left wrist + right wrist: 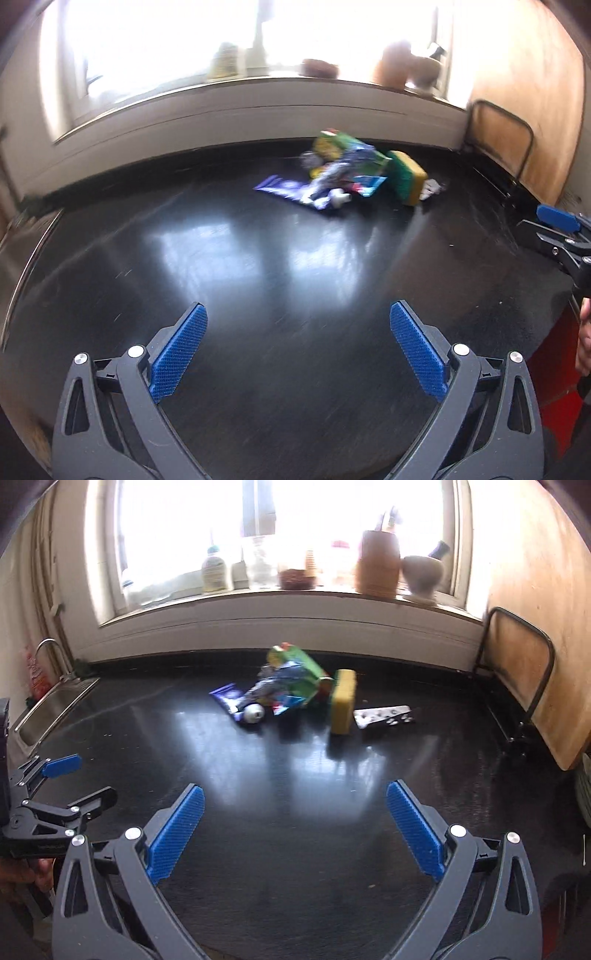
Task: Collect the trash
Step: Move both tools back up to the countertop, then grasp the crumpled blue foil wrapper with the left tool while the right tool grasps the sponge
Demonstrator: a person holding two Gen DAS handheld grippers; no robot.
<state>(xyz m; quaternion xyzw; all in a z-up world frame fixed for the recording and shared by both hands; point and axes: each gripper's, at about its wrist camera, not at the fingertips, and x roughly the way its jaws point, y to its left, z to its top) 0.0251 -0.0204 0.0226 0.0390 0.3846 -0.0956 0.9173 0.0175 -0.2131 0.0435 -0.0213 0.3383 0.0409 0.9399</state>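
Right wrist view: right gripper gapes wide and empty over the black counter, as does the left gripper; the trash pile lies far back near the window wall. This looks like the approach; next, reach in and close on one piece. Only this view shows the blister strip and sink; the left one is blurred.

A glossy black surface mirrors pale light from a wide, overexposed window. The cream sill carries a wooden jar, a white mortar and a bottle. A steel sink sits at left; a wooden board leans at right.
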